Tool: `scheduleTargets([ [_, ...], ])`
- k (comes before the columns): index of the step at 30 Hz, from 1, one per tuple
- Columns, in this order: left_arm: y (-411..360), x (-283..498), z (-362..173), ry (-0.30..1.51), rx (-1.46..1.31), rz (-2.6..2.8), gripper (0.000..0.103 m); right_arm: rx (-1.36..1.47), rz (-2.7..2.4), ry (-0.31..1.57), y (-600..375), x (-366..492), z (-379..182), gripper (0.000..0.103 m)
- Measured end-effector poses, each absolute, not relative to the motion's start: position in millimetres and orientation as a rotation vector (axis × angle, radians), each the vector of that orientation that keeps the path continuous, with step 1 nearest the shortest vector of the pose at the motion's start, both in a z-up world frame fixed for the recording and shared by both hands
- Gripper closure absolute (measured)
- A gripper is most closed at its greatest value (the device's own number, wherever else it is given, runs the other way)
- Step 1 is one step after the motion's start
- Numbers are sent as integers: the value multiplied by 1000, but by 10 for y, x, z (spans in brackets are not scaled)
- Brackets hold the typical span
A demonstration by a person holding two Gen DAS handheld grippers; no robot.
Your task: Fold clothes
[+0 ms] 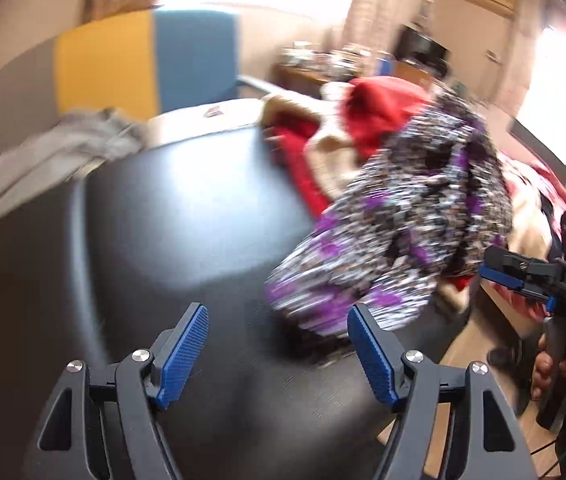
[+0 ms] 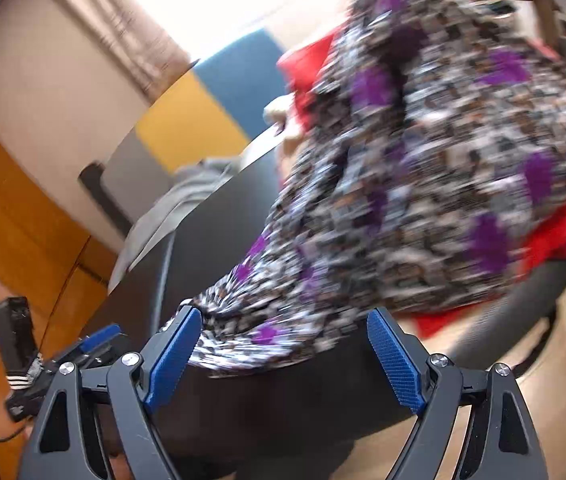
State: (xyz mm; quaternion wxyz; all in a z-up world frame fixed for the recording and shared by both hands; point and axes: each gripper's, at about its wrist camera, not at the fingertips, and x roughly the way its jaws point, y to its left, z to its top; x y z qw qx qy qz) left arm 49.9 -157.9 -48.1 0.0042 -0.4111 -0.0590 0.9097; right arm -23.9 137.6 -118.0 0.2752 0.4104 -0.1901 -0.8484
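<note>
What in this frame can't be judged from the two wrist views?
- Patterned garment: motion blur in both views hides what kind it is and its fold state.
- Grey cloth: blurred, cut by the black table edge.
- Desk clutter: too small, blurred.
- Right hand-held gripper: touching the garment or not is unclear.

no readable writing anywhere

there is a small reddish mark on the pale surface (image 1: 213, 112) beyond the dark table (image 1: 187, 216), too blurred to read. some raised characters sit on the black body of the right gripper (image 1: 523, 280) at the edge of the left wrist view, but i cannot make them out. the patterned garment (image 2: 423, 184) carries only print, no letters.
</note>
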Motion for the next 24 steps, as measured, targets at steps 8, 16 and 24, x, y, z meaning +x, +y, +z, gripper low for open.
scheduleTargets([
  [8, -1109, -127, -679, 193, -1362, 2752, 30, 864, -2517, -288, 1462, -446, -738, 18],
  [16, -1080, -512, -1333, 275, -1587, 2546, 43, 984, -2607, -204, 1365, -906, -928, 68],
  [24, -1770, -440, -1167, -540, -1478, 2580, 95, 1126, -2381, -479, 1716, -898, -1196, 96],
])
